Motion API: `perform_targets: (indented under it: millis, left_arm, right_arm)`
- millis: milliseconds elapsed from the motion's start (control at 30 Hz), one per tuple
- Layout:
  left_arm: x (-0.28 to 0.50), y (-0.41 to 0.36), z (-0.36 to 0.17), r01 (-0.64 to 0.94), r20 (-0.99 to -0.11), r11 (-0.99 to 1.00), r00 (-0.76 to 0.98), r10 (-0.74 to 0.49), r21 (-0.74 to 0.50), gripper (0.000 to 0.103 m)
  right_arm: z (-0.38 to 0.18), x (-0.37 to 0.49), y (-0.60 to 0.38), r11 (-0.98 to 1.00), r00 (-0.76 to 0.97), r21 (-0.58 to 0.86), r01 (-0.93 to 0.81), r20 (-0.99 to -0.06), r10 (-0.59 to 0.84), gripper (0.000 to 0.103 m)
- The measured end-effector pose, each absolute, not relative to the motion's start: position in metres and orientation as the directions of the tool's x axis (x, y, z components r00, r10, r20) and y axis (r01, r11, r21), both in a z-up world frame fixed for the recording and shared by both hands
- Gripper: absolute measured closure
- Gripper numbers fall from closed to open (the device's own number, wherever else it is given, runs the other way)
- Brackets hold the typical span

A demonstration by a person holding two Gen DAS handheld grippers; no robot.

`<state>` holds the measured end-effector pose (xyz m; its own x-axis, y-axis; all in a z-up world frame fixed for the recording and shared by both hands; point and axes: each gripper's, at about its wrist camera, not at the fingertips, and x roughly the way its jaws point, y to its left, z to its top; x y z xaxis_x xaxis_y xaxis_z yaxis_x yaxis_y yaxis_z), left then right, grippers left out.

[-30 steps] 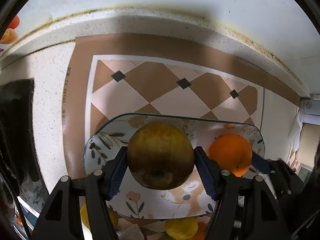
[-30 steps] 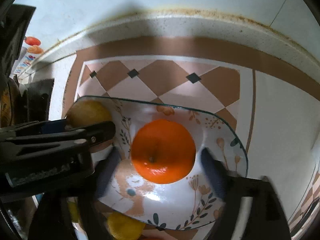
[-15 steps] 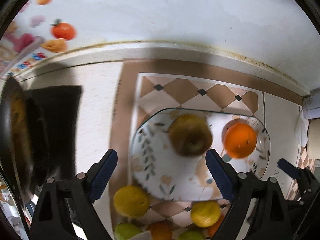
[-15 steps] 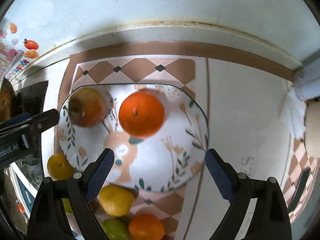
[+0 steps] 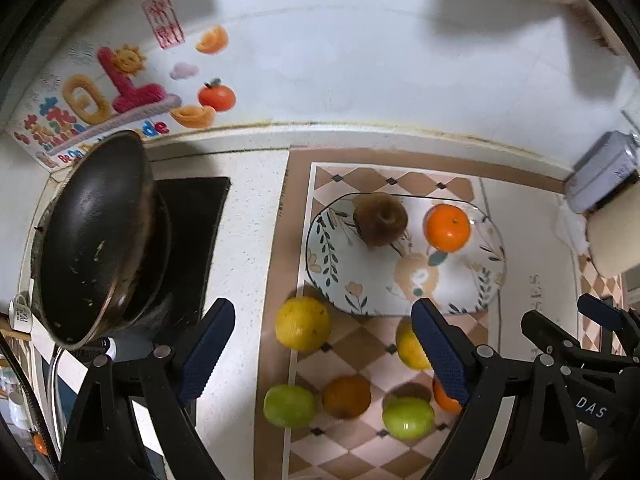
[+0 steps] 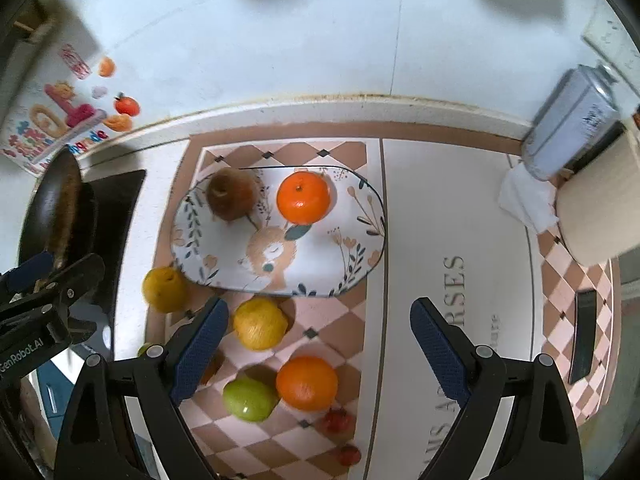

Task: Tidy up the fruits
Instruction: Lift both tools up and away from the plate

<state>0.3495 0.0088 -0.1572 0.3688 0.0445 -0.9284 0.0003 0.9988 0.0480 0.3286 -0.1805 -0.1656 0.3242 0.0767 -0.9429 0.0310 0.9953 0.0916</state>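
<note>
A floral plate [image 5: 486, 280] [image 6: 360, 248] lies on a checkered mat and holds a brown apple [image 5: 380, 219] [image 6: 231, 195] and an orange [image 5: 447, 227] [image 6: 304, 197]. Loose fruit lies on the mat in front of it: yellow fruits [image 5: 303, 323] [image 6: 260, 323], green ones [image 5: 289, 405] [image 6: 250, 398], and another orange [image 6: 307, 383]. My left gripper [image 5: 320, 350] is open and empty, high above the mat's left part. My right gripper [image 6: 320, 346] is open and empty, above the loose fruit.
A black wok [image 5: 94, 236] sits on a stove at the left. A grey can [image 6: 568, 124], a white cloth [image 6: 528, 200] and a beige container [image 6: 600, 208] stand at the right. Two small red fruits [image 6: 338, 420] lie near the mat's front.
The left gripper let go of the brown apple on the plate and opened. Both grippers pulled back and up, so the loose fruit came into view.
</note>
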Motion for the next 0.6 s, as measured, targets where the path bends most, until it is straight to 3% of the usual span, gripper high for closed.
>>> perform_targets:
  millis: [600]
  left_arm:
    - [0.232,0.017,-0.077,0.052,-0.833,0.997,0.554,0.019,0.057,0.013]
  right_arm:
    - [-0.064,0.201,-0.165,0.994,0.508,0.105,0.031,-0.858,0.075,0.009]
